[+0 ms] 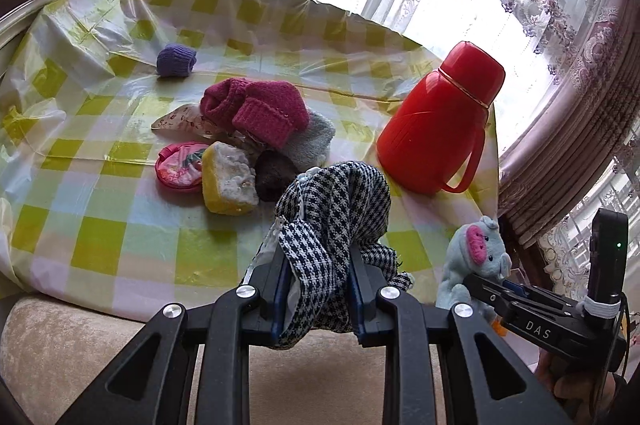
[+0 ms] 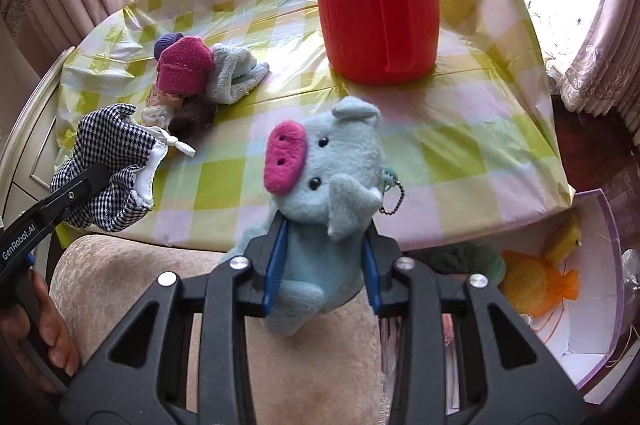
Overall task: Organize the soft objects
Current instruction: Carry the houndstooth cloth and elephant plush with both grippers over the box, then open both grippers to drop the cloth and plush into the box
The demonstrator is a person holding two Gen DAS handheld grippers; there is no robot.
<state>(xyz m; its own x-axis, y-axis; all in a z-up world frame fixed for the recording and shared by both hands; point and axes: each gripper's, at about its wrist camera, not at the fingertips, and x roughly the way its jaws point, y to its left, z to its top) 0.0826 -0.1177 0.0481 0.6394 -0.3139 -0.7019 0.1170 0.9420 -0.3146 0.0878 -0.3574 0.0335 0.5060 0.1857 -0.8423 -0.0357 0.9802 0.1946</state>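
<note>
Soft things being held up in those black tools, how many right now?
2. A houndstooth cloth pouch is clamped in the left tool, and a blue plush pig in the right tool. Both hang near the table's front edge.

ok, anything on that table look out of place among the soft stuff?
Yes: the red thermos jug standing upright on the checked tablecloth is the one hard item; the rest is knitwear, cloths and sponges. Nothing looks spilled or damaged. The left gripper is shut on the houndstooth pouch, the right gripper on the blue plush pig.
</note>
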